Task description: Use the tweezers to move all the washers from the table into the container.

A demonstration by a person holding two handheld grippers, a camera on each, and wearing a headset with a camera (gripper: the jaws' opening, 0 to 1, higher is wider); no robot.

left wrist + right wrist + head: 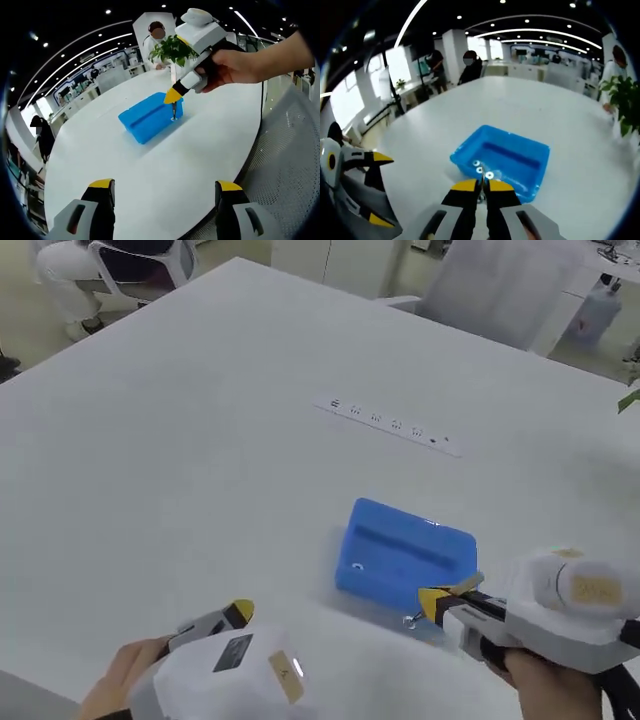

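Clamping tweezers [173,112] in my right claw [482,185] at container [517,136] rim; three washers [480,170] inside; tip load unclear; left claw [162,187] spread wide.

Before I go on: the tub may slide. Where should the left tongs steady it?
On the blue tub, pinch the short end wall from above, one jaw inside, one outside: walls are upright, top open, and that end is clear of the tweezers.

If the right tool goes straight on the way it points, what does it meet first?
Most likely the container: the right tool, shut on the tweezers, aims at its near rim, washers just beyond. Depth is unclear; it might clear the rim and meet them.
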